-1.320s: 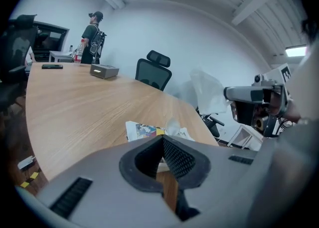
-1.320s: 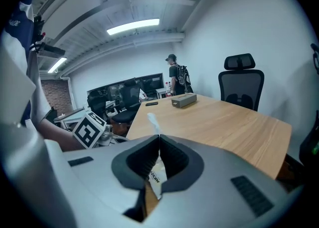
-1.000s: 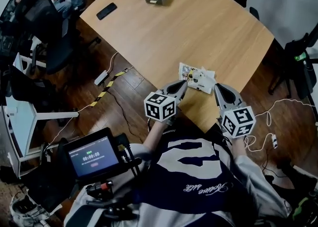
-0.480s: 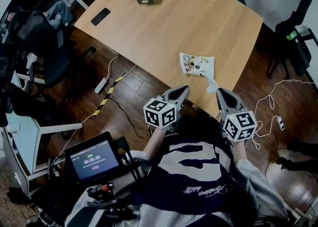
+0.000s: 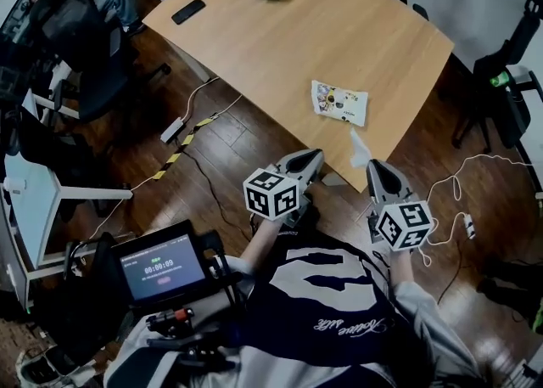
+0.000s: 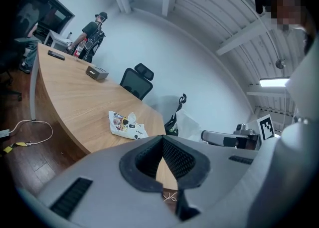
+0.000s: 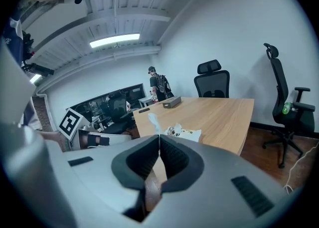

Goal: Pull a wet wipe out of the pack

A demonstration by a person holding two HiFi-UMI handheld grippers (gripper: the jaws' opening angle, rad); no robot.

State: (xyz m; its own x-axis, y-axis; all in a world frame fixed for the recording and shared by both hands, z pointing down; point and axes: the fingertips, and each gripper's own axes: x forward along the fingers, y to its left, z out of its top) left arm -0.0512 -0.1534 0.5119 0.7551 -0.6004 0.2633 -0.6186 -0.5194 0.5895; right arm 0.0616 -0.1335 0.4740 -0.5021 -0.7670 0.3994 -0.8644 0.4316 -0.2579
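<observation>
Right gripper [image 5: 374, 167] is clamped tight on a white wet wipe [image 5: 360, 147], whose length points up from the jaw tips toward the pack [image 5: 339, 102] (not touching it). The pack lies flat near the bench [image 5: 322, 30] corner, its long axis left-right in the head view. Left gripper [image 5: 315, 156] is closed on nothing.

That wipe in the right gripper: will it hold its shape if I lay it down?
Probably not: the wipe sticks up crumpled and twisted from the right gripper, so it looks thin and limp. Likely light too, since a pinch at one end carries it.
</observation>
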